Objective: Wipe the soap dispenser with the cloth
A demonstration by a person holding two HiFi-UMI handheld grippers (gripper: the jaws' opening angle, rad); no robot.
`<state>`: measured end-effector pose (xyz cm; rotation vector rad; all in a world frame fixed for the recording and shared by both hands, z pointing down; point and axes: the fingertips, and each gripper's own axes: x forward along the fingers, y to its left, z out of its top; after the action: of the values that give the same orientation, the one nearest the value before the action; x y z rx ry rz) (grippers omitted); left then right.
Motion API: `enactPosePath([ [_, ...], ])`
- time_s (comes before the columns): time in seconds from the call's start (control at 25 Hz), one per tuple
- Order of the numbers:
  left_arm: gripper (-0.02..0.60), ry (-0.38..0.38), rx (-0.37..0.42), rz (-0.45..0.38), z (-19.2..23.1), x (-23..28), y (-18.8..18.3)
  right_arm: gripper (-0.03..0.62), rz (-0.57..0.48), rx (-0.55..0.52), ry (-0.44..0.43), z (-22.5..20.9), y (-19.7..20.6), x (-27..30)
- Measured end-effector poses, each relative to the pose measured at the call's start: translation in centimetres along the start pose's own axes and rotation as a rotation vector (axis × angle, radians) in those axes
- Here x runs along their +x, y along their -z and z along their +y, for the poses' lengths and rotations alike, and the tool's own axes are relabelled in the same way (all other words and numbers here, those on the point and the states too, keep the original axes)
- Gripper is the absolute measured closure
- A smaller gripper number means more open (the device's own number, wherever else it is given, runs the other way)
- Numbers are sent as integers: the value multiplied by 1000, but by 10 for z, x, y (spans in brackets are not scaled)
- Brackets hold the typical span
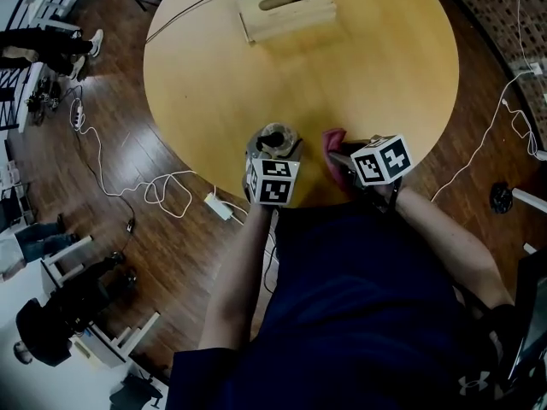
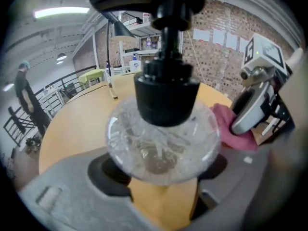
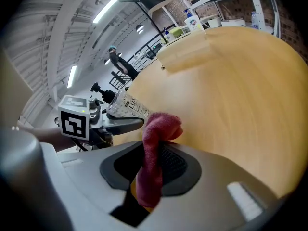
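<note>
A clear round soap dispenser [image 1: 275, 139] with a black pump sits between the jaws of my left gripper [image 1: 275, 154], near the table's front edge. In the left gripper view the bottle [image 2: 163, 138] fills the gap and both pads press its sides, so the left gripper [image 2: 161, 170] is shut on it. My right gripper [image 1: 340, 159] is just to the right, shut on a red cloth [image 1: 333, 137]. In the right gripper view the cloth [image 3: 156, 129] hangs between the jaws of that gripper [image 3: 149, 170], with the tilted dispenser [image 3: 124, 105] a little to its left.
The round wooden table [image 1: 342, 58] carries a wooden box with a slot handle [image 1: 286, 7] at its far side. White cables and a power strip [image 1: 218, 205] lie on the floor at the left. People stand far off at the left [image 1: 43, 49].
</note>
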<state>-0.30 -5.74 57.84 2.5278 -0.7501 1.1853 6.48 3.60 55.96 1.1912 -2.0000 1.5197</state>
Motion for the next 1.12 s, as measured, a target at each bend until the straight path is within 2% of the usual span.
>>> enactPosePath([
  [0.12, 221, -3, -10, 8, 5, -8, 2, 499, -31, -16, -15, 7, -5, 1],
  [0.2, 221, 4, -33, -23, 8, -26, -6, 499, -75, -73, -35, 16, -15, -6],
  [0.32, 221, 69, -64, -142, 6, -63, -40, 499, -153, -223, -98, 38, -29, -24],
  [0.48, 220, 217, -128, -323, -6, -129, -107, 499, -265, -416, -185, 82, -50, -47],
  [0.56, 219, 256, -126, -400, -9, -153, -133, 499, -336, -498, -188, 102, -69, -60],
  [0.72, 219, 302, -107, -455, -21, -174, -157, 500, -436, -573, -141, 118, -112, -73],
  [0.8, 219, 329, -130, -465, -29, -181, -167, 500, -428, -584, -139, 119, -120, -66],
  [0.92, 219, 364, -155, -469, -42, -188, -181, 500, -368, -629, -174, 132, -112, -53],
  [1.04, 219, 344, -125, -473, -45, -180, -179, 500, -322, -653, -217, 145, -88, -45],
  [1.12, 219, 316, -132, -452, -36, -172, -172, 500, -308, -641, -237, 147, -75, -49],
])
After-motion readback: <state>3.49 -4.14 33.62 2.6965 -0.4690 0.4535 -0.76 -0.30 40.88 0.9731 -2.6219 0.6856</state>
